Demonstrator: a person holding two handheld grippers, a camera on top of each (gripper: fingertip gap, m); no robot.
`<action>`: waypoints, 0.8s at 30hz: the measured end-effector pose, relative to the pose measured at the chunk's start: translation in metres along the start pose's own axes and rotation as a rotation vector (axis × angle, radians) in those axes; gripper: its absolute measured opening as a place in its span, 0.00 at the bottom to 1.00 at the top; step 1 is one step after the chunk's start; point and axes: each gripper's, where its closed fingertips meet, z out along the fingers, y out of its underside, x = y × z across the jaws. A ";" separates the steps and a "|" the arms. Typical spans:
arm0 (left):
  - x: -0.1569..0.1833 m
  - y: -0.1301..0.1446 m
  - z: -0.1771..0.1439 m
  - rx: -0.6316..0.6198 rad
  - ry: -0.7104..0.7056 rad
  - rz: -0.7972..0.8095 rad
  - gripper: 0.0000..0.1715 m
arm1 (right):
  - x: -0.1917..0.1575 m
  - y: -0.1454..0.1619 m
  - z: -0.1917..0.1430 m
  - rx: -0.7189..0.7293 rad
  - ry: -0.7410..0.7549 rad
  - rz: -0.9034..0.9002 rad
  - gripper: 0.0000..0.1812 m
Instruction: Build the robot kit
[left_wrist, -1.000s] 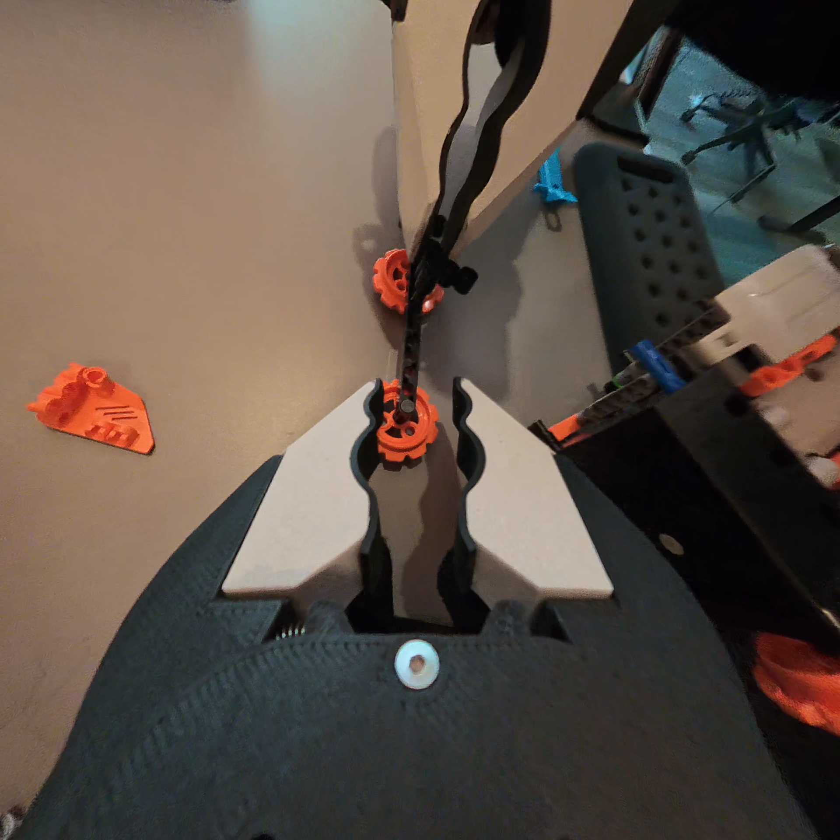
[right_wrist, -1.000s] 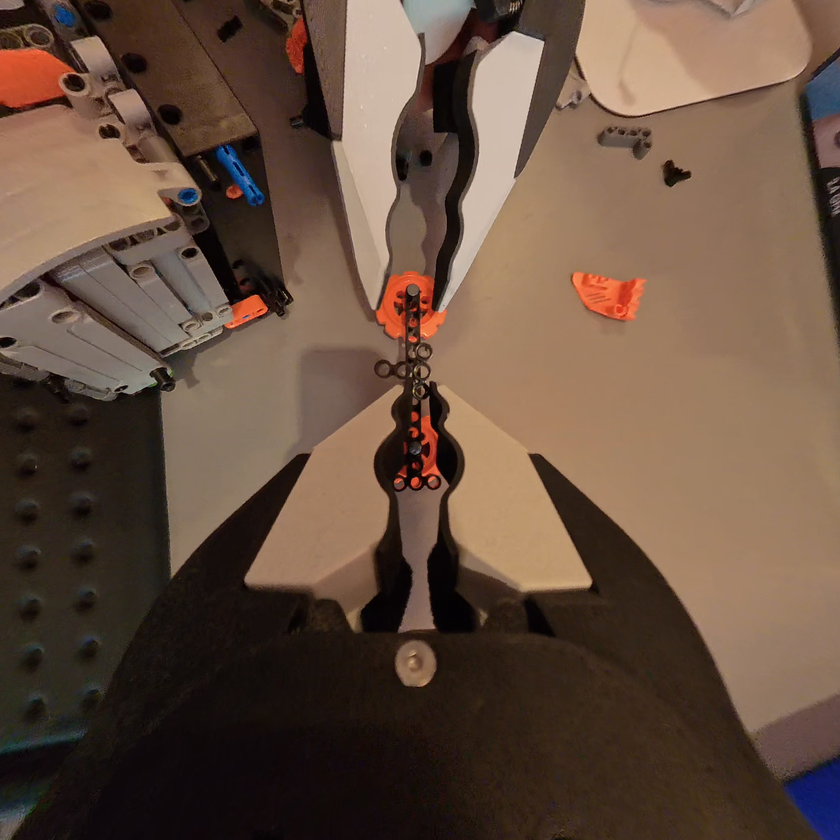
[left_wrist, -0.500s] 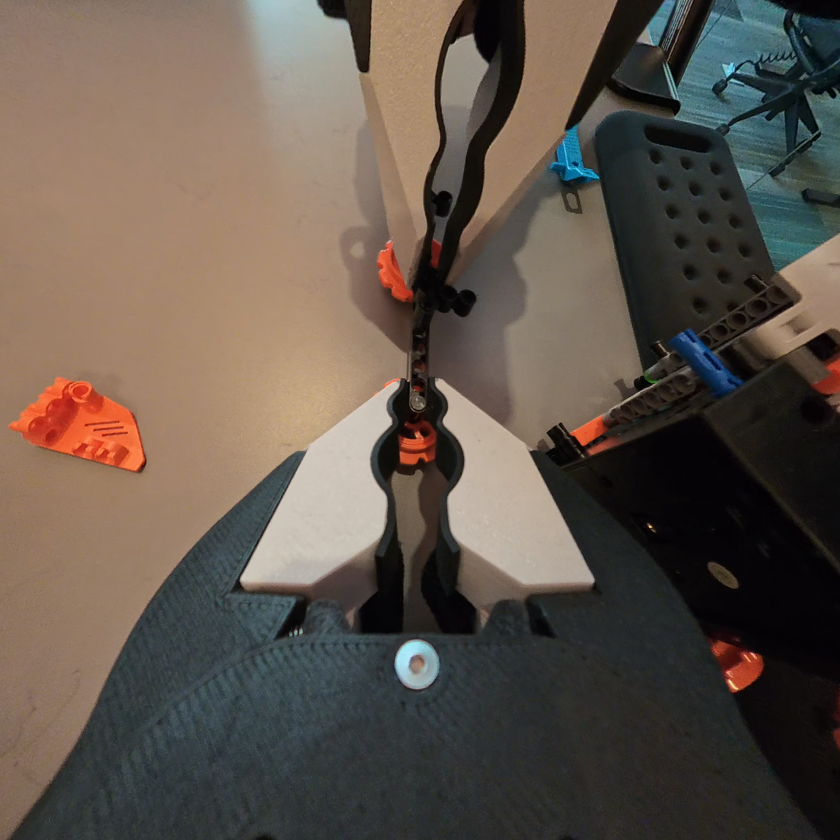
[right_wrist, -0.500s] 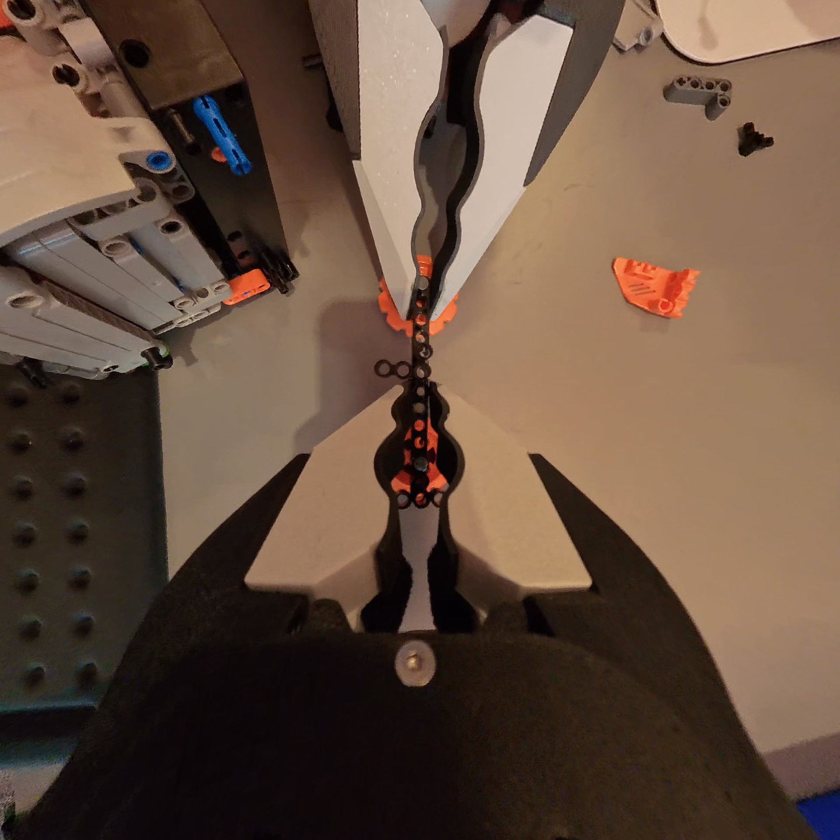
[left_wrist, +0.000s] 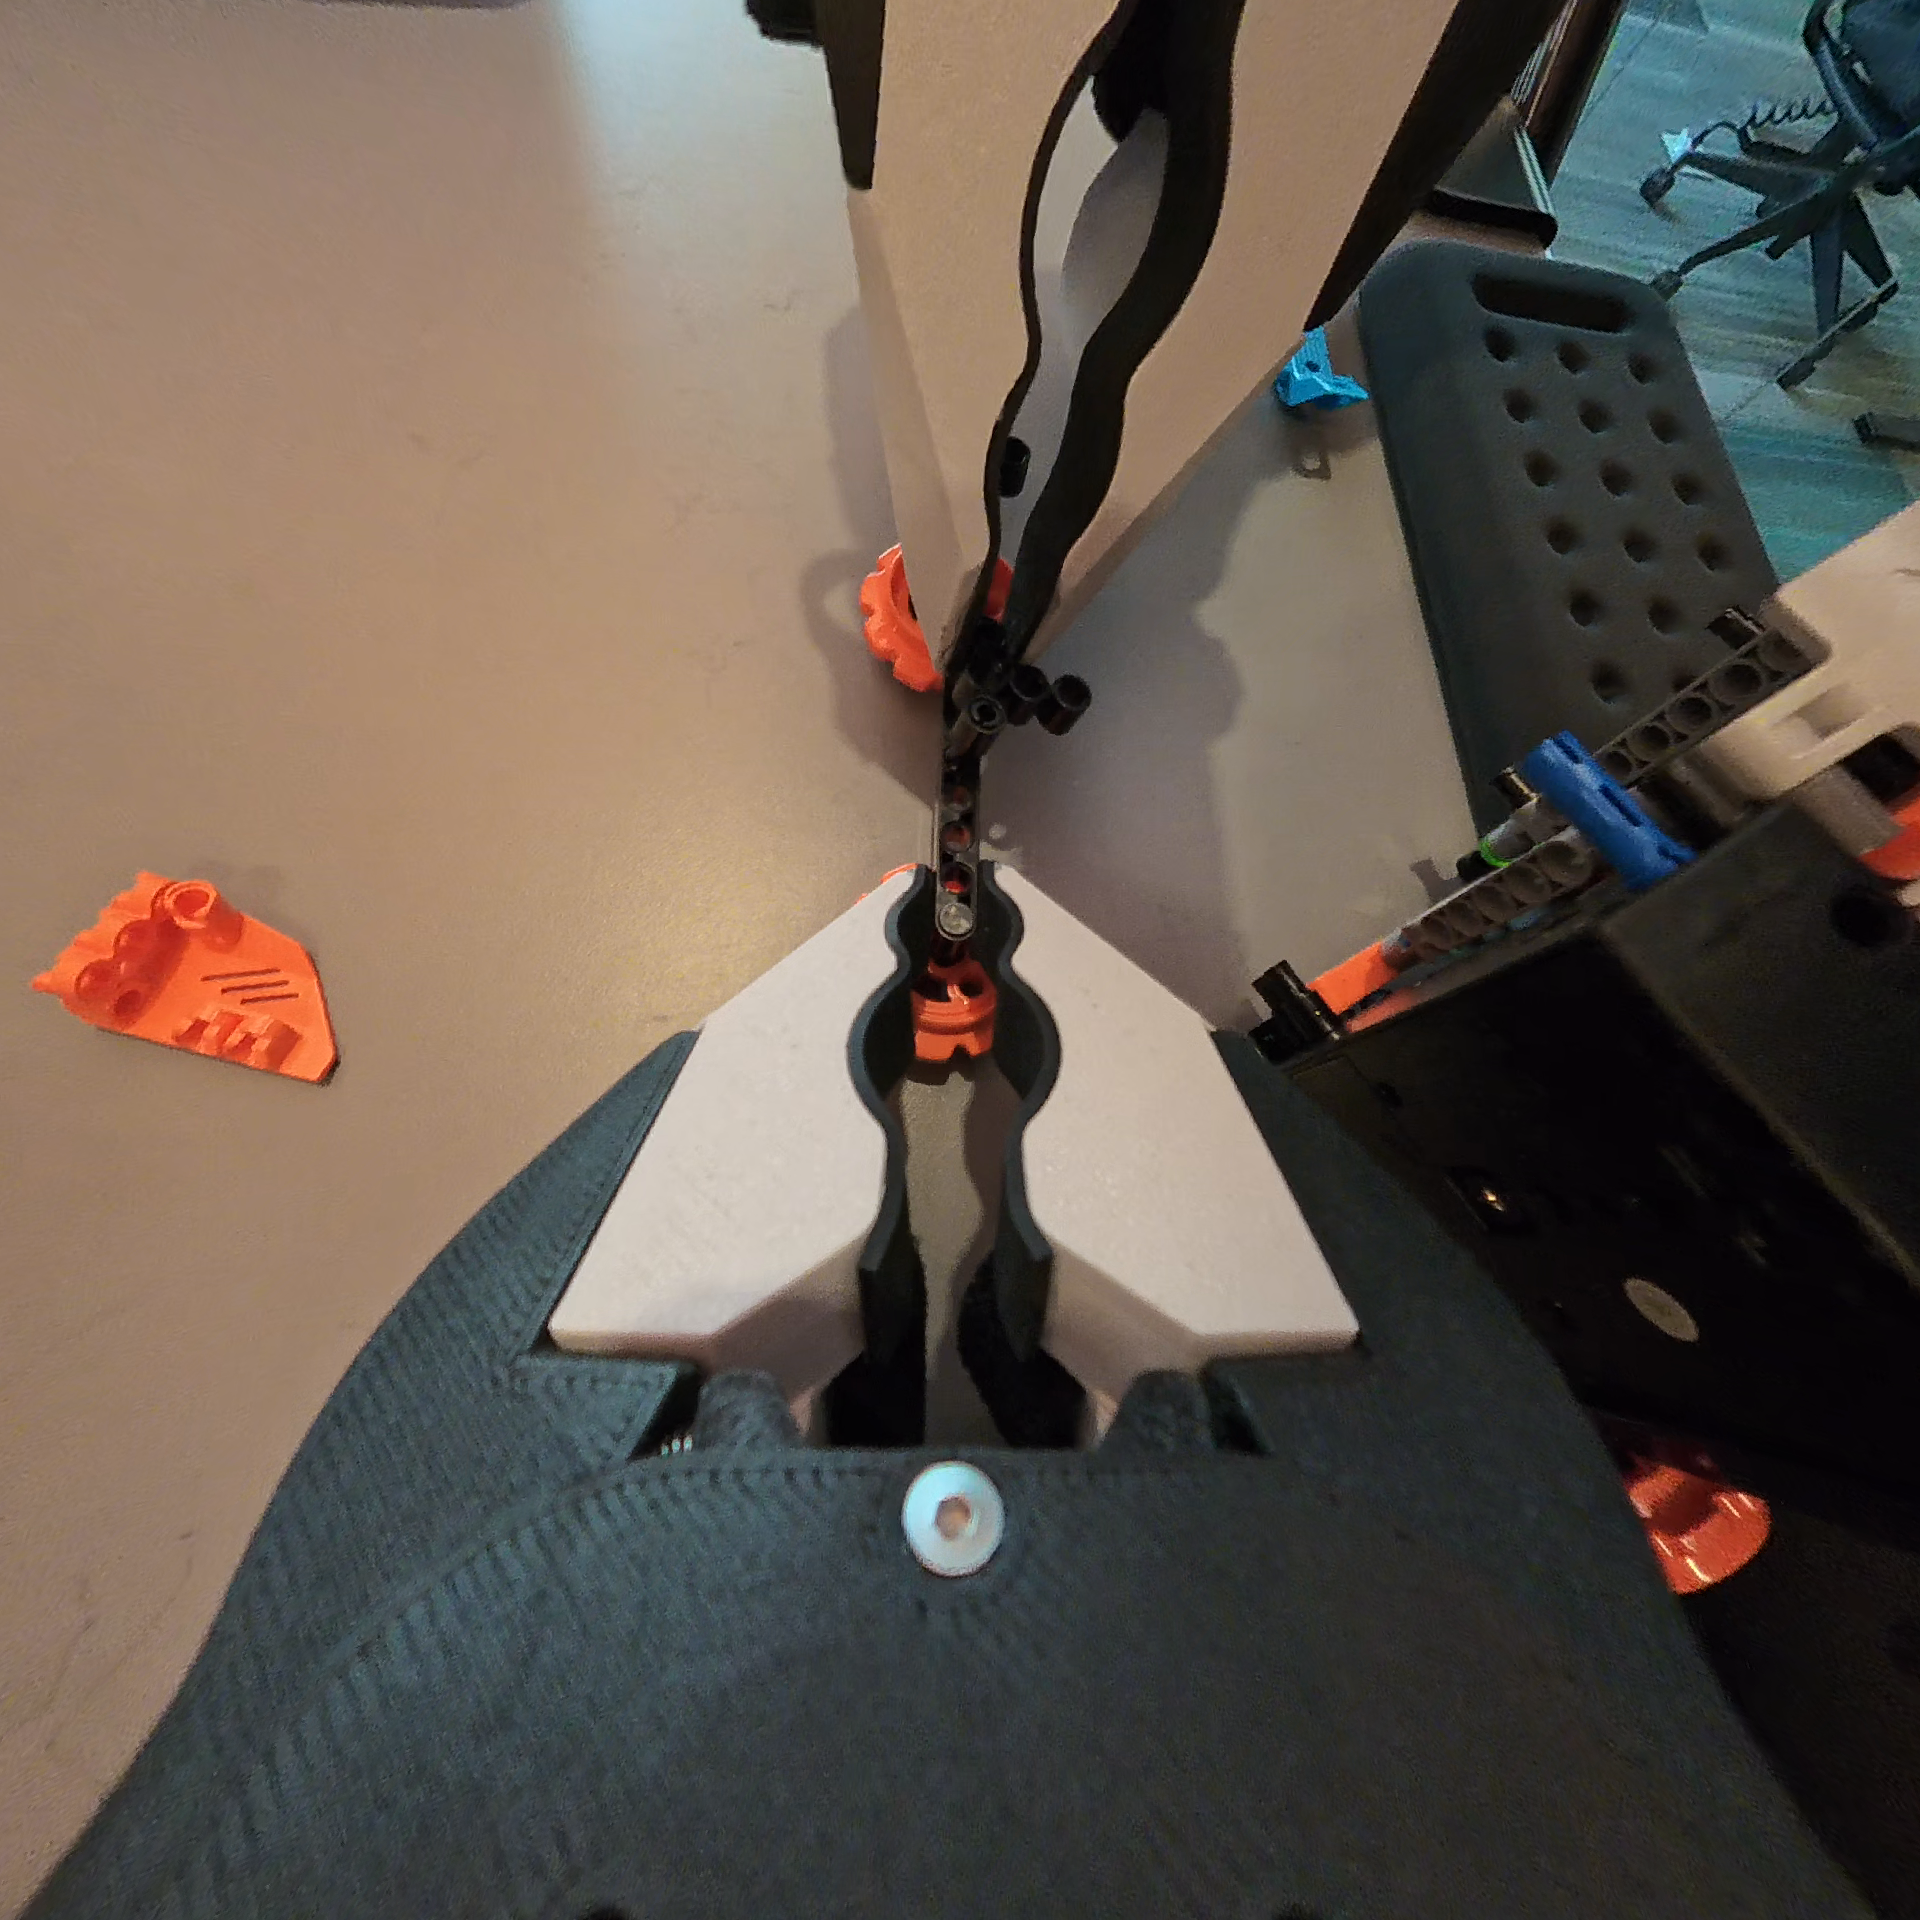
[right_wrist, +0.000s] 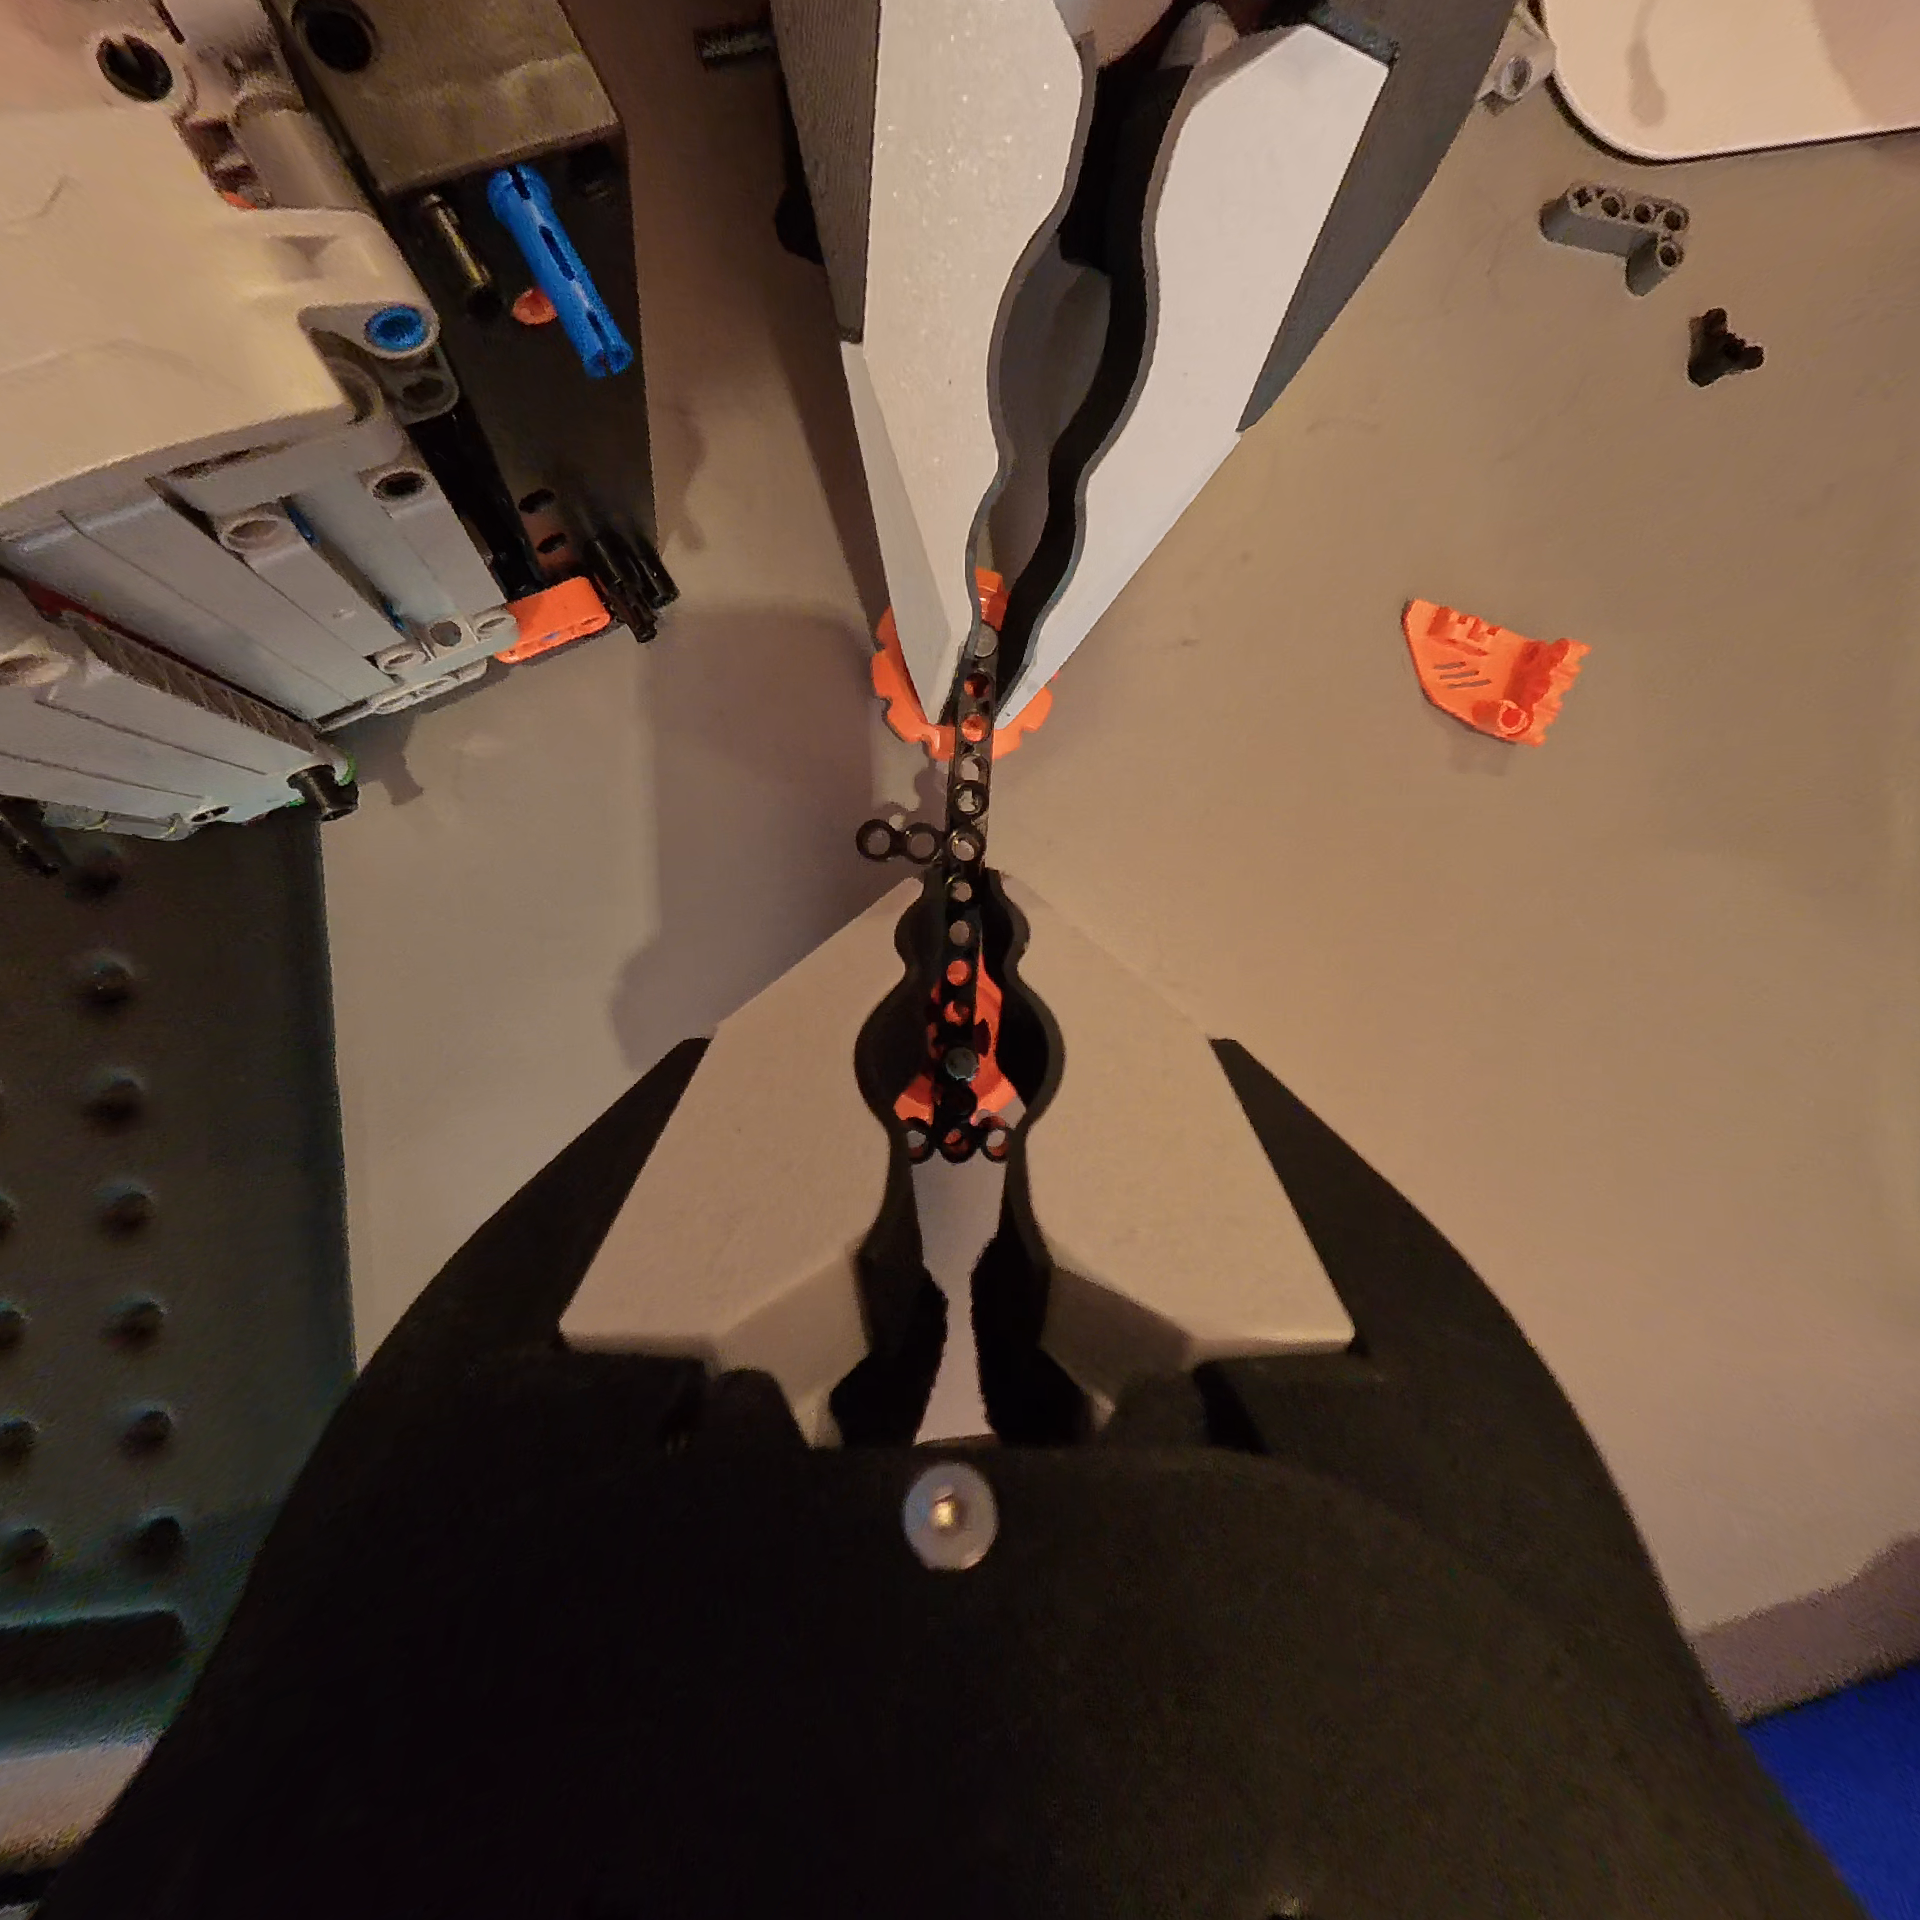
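The black beam with holes (left_wrist: 957, 821) now has a gripper at each end. The left gripper (left_wrist: 954, 914) was open around the orange wheel (left_wrist: 953, 1016) a moment ago; now it is pinched narrow on that end. The right gripper (right_wrist: 961, 904) holds the other end tight, as before. An orange flat piece (left_wrist: 192, 982) lies on the tan table (left_wrist: 468, 468), near a grey and black brick model (right_wrist: 239, 499). An office chair (left_wrist: 1797, 156) stands far behind

Orange wedge-shaped panel (left_wrist: 192, 977) flat on tan tabletop (left_wrist: 416, 416), alone. Grey-and-white brick model (right_wrist: 208, 499) on black base, blue pin (right_wrist: 558, 272) lying beside it. Perforated black pad (left_wrist: 1579, 488) near edge (office chair beyond). Grey angled beam (right_wrist: 1621, 223) near small black connector (right_wrist: 1720, 348).
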 end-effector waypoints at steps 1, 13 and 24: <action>0.000 0.000 0.000 0.000 0.001 -0.003 0.04 | 0.000 0.000 0.000 0.008 -0.004 0.012 0.02; 0.000 0.000 0.000 0.004 -0.017 0.021 0.04 | -0.001 0.003 0.003 0.034 -0.006 0.022 0.02; -0.001 0.000 0.000 -0.008 -0.043 0.054 0.04 | -0.005 0.002 0.002 0.002 -0.132 0.134 0.09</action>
